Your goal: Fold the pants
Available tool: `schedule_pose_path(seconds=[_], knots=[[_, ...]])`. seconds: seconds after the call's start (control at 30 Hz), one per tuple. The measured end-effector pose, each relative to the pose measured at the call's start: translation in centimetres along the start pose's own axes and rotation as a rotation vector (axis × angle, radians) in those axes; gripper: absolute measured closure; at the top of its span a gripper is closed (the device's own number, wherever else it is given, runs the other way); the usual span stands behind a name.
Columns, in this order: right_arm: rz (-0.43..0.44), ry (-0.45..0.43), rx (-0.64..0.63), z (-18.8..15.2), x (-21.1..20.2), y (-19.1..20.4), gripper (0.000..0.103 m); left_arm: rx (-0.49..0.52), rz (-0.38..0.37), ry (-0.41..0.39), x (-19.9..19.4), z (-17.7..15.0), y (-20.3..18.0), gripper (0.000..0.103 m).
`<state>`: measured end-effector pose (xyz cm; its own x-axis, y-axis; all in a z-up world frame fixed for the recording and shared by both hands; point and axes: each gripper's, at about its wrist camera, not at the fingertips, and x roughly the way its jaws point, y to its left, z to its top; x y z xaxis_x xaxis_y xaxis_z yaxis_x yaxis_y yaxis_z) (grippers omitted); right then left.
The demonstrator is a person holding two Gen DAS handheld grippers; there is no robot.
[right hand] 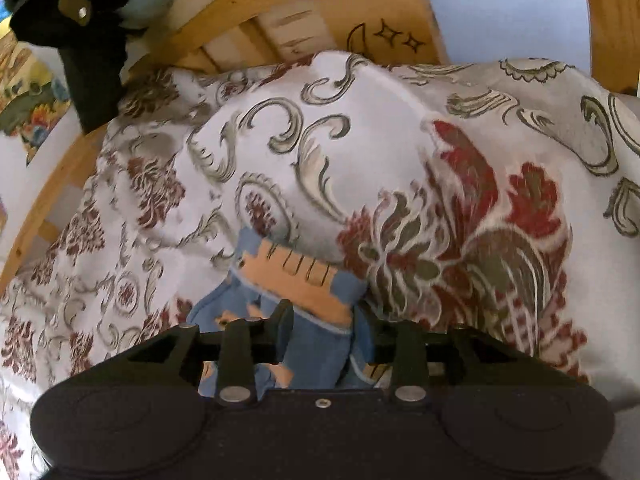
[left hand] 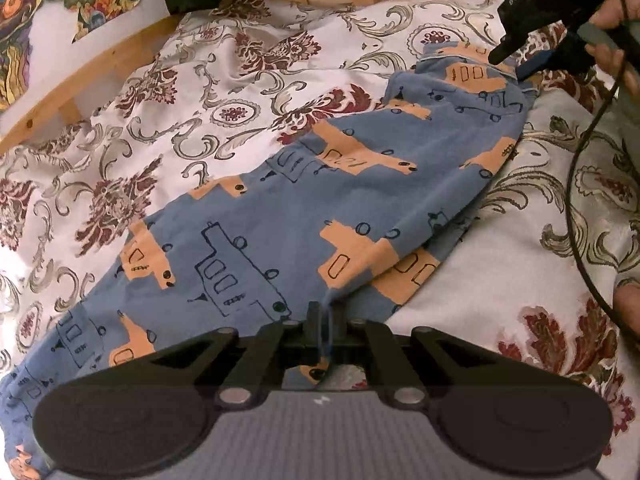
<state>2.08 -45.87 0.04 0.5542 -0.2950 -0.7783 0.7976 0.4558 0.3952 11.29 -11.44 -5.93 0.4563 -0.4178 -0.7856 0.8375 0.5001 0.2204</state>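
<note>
Blue pants (left hand: 280, 208) printed with orange and outlined trucks lie stretched diagonally across the floral bedspread (left hand: 180, 92). At the near end my left gripper (left hand: 327, 314) is shut on a thin edge of the cloth. My right gripper (left hand: 512, 64), held by a hand (left hand: 608, 36), pinches the far end. In the right wrist view that gripper (right hand: 320, 320) is shut on a bunched blue and orange cuff of the pants (right hand: 296, 276), which wraps over one finger and hides it.
A wooden bed frame (left hand: 80, 68) curves along the far side, with slats (right hand: 280, 28) and a moon-and-stars drawing behind. A black cable (left hand: 580, 216) loops at the right. A dark garment (right hand: 96, 60) hangs over the rail. A raised mound of bedspread (right hand: 400, 160) lies ahead of the right gripper.
</note>
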Motion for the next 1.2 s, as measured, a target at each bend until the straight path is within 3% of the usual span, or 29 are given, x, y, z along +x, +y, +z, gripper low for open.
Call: schedule_pose_path(seconds=[0.13,0.23,0.3,0.4,0.47,0.53,0.6,0.67,0.83,1.1,1.2], knots=[[0.000,0.003,0.014,0.2,-0.1,-0.2,0.068,-0.057,-0.071,-0.020,-0.5,0.0,0.9,0.093],[-0.001,-0.005,0.022,0.4,-0.5,-0.5,0.066,-0.148,-0.146,-0.057,-1.1,0.4,1.8,0.073],[0.004,0.005,0.040,0.7,-0.2,-0.7,0.066,-0.209,-0.192,-0.082,-1.4,0.8,2.1,0.054],[0.004,-0.003,0.029,1.3,0.1,-0.6,0.066,-0.185,-0.206,-0.115,-1.6,1.3,0.9,0.046],[0.000,0.007,0.033,1.6,0.6,-0.7,0.070,-0.101,-0.176,-0.111,-1.4,1.3,-0.8,0.045],[-0.010,0.012,0.041,1.7,0.8,-0.9,0.080,-0.022,-0.133,-0.096,-0.9,1.1,-2.5,0.045],[-0.014,0.004,0.045,1.5,0.6,-1.2,0.094,0.022,-0.095,-0.070,-0.3,1.0,-3.7,0.057],[-0.009,-0.011,0.058,1.4,0.2,-1.5,0.098,0.031,-0.074,-0.051,0.3,0.9,-4.0,0.066],[-0.014,-0.054,0.036,0.8,-2.1,-1.3,0.098,-0.006,-0.097,-0.050,0.2,0.9,-3.2,0.066],[-0.066,0.005,0.058,0.2,-2.8,-1.9,0.098,0.000,-0.095,-0.043,0.1,1.0,-2.9,0.065],[-0.102,-0.007,0.048,0.0,-3.1,-2.0,0.098,-0.007,-0.097,-0.039,0.2,1.0,-2.6,0.059]])
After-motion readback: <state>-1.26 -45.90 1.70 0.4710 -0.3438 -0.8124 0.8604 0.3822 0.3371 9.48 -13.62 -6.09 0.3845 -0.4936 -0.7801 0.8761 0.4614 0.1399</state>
